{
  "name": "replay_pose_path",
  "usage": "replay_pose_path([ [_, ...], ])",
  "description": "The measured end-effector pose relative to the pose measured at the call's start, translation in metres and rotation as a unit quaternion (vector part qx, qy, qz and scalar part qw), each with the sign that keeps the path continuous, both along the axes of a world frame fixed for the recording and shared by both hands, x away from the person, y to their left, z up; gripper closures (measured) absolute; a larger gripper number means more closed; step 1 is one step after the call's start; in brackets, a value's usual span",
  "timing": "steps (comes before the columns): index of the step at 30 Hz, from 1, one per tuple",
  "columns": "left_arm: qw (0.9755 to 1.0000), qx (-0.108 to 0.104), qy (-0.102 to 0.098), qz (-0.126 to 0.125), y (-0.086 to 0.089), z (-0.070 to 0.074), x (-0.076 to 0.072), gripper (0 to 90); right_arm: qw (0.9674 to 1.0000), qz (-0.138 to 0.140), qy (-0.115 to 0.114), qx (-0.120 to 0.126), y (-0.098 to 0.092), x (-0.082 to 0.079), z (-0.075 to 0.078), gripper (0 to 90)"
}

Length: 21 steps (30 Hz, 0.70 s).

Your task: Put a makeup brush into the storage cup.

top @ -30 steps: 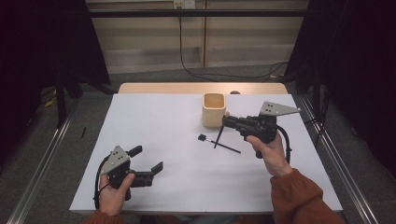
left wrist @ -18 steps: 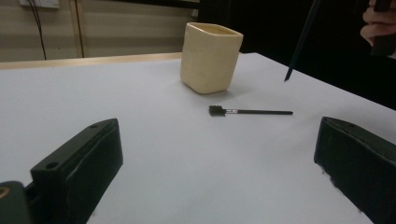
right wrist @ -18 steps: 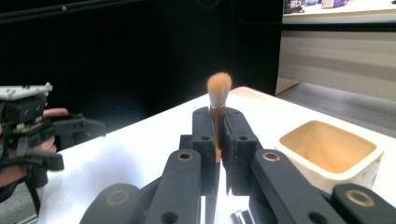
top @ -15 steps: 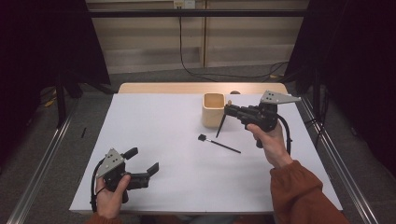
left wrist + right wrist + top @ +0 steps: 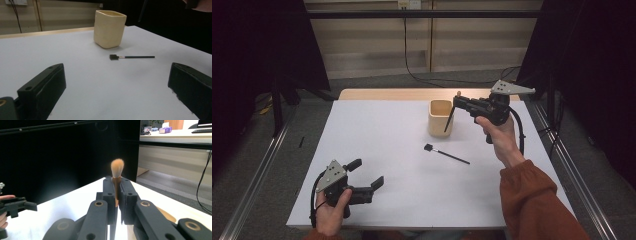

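Orange-tipped brush (image 5: 117, 182) between right tool (image 5: 117, 195) jaws

— What am I working on here?

— A rectangular table (image 5: 377, 145) covered by a smooth white sheet, with a strip of pale wood showing along its far edge at twelve o'clock.

— And what sits on my white top?

— A cream, square-sided ceramic cup with rounded corners (image 5: 440, 118) stands upright, toward one o'clock from the middle. A thin black brush with a small flat dark head (image 5: 447, 154) lies flat near the centre, at about six o'clock from the cup and apart from it; its head points to nine o'clock, its handle toward four.
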<state>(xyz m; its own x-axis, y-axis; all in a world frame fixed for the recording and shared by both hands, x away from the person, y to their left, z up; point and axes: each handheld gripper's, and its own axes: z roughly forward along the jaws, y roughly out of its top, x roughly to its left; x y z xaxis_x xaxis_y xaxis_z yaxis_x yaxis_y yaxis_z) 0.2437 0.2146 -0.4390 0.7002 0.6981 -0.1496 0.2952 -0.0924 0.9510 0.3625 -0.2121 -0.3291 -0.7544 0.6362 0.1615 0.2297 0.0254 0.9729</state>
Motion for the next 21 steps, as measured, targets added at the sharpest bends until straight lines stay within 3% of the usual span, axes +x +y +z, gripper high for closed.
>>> replay_pose_path([
  [6,1.0000,0.004,-0.002,0.007,0.003,0.000,-0.002,1.6,0.9999,-0.005,-0.009,0.003,-0.001,0.008,0.009,84.1],
  [21,0.9999,0.005,-0.002,0.016,0.005,0.001,-0.001,2.0,0.9993,-0.018,-0.027,-0.020,0.005,0.023,0.037,84.2],
])
